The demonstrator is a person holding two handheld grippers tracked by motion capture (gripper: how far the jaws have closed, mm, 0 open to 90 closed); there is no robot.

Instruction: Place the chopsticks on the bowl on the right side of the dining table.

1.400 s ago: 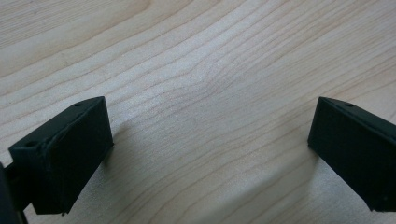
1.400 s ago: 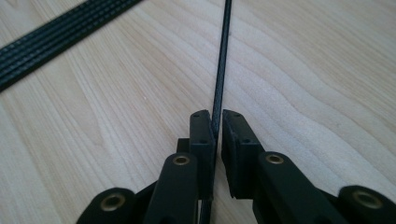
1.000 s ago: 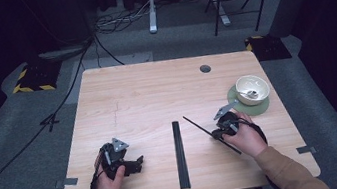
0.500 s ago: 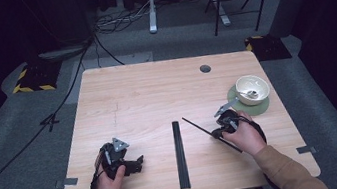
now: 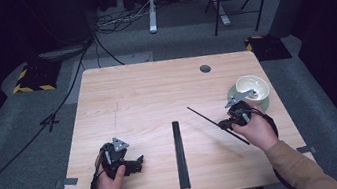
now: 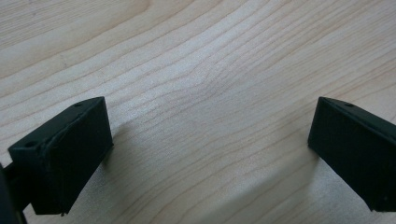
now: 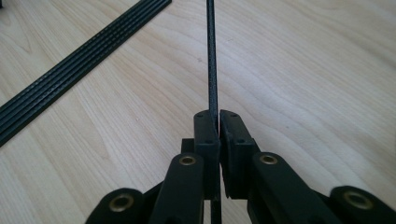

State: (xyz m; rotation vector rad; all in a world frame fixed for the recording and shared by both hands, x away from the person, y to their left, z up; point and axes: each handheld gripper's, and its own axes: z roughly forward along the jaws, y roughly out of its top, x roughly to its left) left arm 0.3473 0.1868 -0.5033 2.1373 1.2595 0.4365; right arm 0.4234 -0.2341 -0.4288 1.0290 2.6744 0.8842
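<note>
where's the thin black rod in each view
High view: the thin black rod runs diagonally at right of centre, clamped in the right tongs, tip toward table centre.
Left gripper view: the bare wooden table lies between the open left tongs.
Right gripper view: the rod rises straight up from the shut jaws.
Shared landmark: the black ribbed strip, upper left in the right gripper view.

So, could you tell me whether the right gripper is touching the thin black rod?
Touching. In the right gripper view, the right gripper has its jaws closed on the thin black rod, which runs out straight between them with no gap on either side.
</note>
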